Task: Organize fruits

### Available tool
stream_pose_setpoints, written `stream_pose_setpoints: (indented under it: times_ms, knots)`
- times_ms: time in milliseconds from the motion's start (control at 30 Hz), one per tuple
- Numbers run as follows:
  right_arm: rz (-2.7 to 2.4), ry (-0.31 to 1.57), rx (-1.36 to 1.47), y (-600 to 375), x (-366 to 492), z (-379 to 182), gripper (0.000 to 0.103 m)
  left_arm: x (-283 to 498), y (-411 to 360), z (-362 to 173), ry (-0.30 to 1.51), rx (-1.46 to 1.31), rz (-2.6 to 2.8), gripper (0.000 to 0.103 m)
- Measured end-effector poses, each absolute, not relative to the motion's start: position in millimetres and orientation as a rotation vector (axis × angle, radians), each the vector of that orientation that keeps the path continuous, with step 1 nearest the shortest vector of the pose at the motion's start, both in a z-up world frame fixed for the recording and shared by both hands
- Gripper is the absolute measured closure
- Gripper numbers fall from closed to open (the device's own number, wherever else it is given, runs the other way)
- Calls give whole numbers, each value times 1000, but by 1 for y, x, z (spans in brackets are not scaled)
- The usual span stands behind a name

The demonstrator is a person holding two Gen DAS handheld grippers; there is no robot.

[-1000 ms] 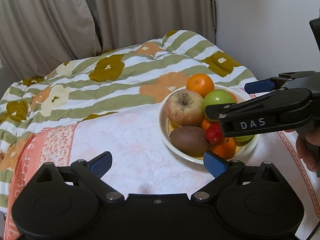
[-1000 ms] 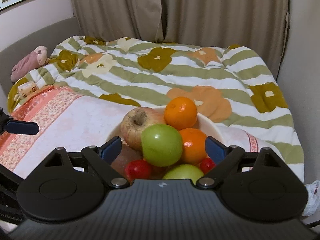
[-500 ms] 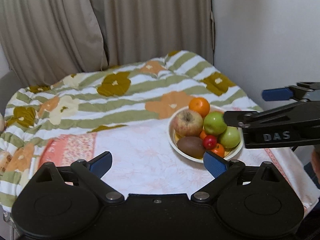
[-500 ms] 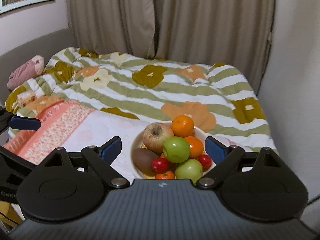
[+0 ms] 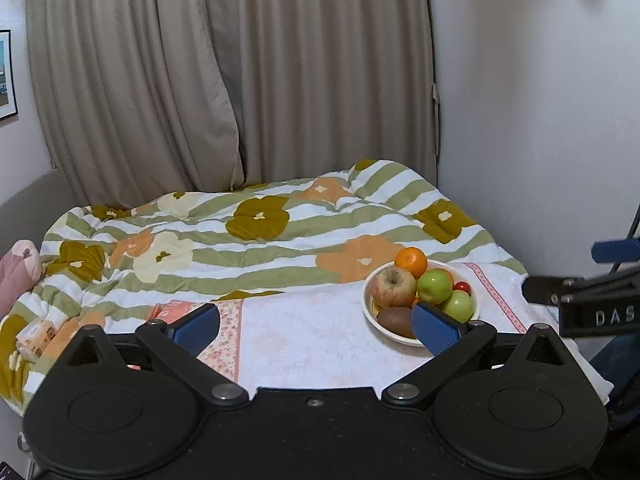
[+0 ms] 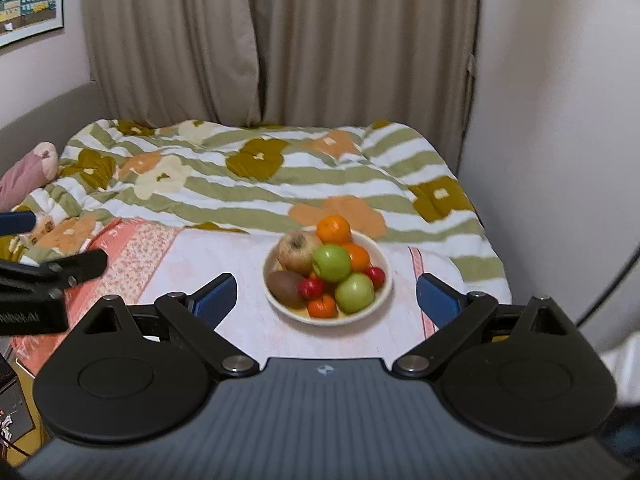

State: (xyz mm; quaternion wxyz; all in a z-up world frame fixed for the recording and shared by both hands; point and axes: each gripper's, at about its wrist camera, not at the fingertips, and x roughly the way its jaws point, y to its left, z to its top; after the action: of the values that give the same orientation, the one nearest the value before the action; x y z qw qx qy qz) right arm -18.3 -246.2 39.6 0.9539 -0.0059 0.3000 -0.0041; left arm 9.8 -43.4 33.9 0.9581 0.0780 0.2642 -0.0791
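Observation:
A cream bowl (image 6: 382,266) full of fruit sits on a white and pink cloth (image 6: 224,264) on the bed. It holds a reddish apple (image 6: 295,249), two green apples (image 6: 332,263), oranges (image 6: 333,229), a kiwi (image 6: 286,289) and small red fruits (image 6: 311,288). The bowl also shows in the left wrist view (image 5: 370,312). My right gripper (image 6: 326,300) is open and empty, held back from the bowl. My left gripper (image 5: 316,326) is open and empty, to the left of the bowl.
A striped flowered quilt (image 5: 260,232) covers the bed behind the cloth. Beige curtains (image 5: 240,80) hang at the back and a white wall (image 5: 540,120) stands close on the right. A pink soft toy (image 6: 28,168) lies at the far left.
Both grippers have pulled back and up from the bowl, which now looks smaller and farther away. Both stay open and empty.

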Motion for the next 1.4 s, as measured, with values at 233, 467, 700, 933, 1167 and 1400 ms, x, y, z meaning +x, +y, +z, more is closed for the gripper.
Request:
stream_pose_setpoints:
  times_ms: [233, 467, 700, 933, 1167, 1400]
  knots:
    - [-30, 626, 5, -241, -45, 35, 0, -9, -34, 29, 545, 135, -159, 0]
    - [-48, 622, 0, -239, -53, 37, 0, -13, -27, 28, 552, 115, -137, 0]
    - [-61, 618, 1, -240, -55, 39, 0, -16, -23, 28, 550, 107, -136, 0]
    - [-70, 622, 9, -241, -54, 39, 0, -17, -24, 29, 544, 110, -139, 0]
    - [-68, 620, 13, -241, -54, 40, 0, -18, -25, 29, 542, 110, -140, 0]
    - [-68, 621, 23, -238, -53, 39, 0, -18, -23, 29, 548, 105, -139, 0]
